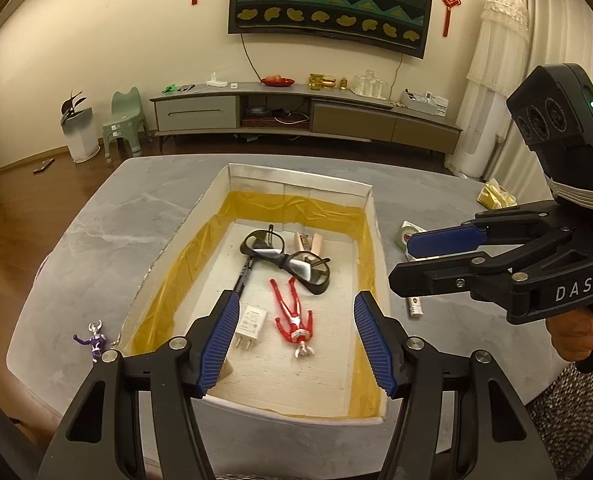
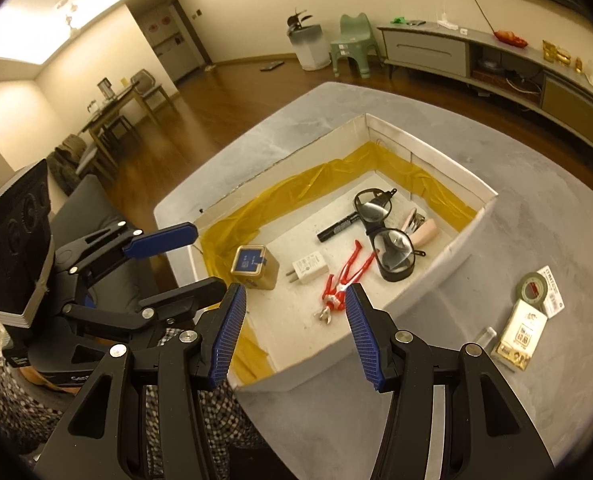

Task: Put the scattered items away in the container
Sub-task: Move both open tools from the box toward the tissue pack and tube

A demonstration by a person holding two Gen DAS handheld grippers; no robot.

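Note:
A white box (image 1: 296, 178) (image 2: 428, 152) with a yellow liner stands on the grey table (image 1: 116, 220). Inside lie black glasses (image 1: 292, 258) (image 2: 388, 236), a red figure (image 1: 294, 318) (image 2: 346, 276), a white charger (image 1: 250, 326) (image 2: 308, 272), a black pen (image 2: 338, 226), a pink clipper (image 2: 424, 230) and a gold tin (image 2: 254, 266). My left gripper (image 1: 296, 344) (image 2: 208, 258) hovers open and empty over the box's near end. My right gripper (image 2: 296, 336) (image 1: 402, 262) is open and empty, beside the box's right wall. A purple figure (image 1: 94, 340) lies on the table left of the box.
Right of the box lie a green tape roll (image 2: 532, 286) (image 1: 406, 236), a small clear bottle (image 2: 484, 336), a gold pack (image 2: 520, 336) and a yellow packet (image 1: 496, 196). A TV cabinet (image 1: 308, 112) stands against the far wall, beyond the wooden floor.

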